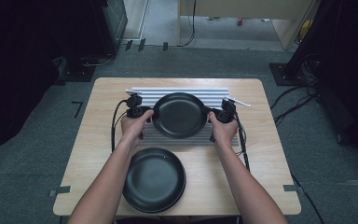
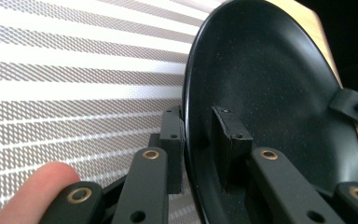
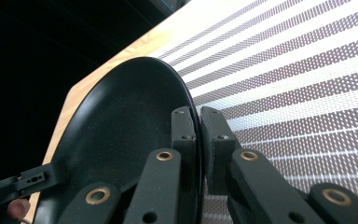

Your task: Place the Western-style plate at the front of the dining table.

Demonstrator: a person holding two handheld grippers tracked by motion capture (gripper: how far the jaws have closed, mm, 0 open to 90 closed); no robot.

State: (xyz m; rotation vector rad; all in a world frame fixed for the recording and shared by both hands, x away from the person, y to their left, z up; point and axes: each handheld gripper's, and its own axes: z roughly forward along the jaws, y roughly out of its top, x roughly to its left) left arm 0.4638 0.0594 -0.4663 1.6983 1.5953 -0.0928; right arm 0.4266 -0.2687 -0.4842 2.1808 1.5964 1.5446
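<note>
A black round plate (image 1: pixel 178 115) hangs over the striped placemat (image 1: pixel 186 92), held from both sides. My left gripper (image 1: pixel 145 112) is shut on the plate's left rim; in the left gripper view one pad sits inside the plate (image 2: pixel 270 107) and the other outside the rim, with the gripper (image 2: pixel 200 140) pinching it. My right gripper (image 1: pixel 213 115) is shut on the right rim; in the right gripper view its pads clamp the plate (image 3: pixel 121 135) edge at the gripper (image 3: pixel 198 135). A second black plate (image 1: pixel 154 179) lies on the table near the front.
The wooden table (image 1: pixel 261 154) carries the striped placemat (image 3: pixel 298 84) at its back half. A white stick-like object (image 1: pixel 240 101) pokes out at the mat's right back corner. Cables (image 1: pixel 116 121) trail from both grippers. Dark stands and cables surround the table on the floor.
</note>
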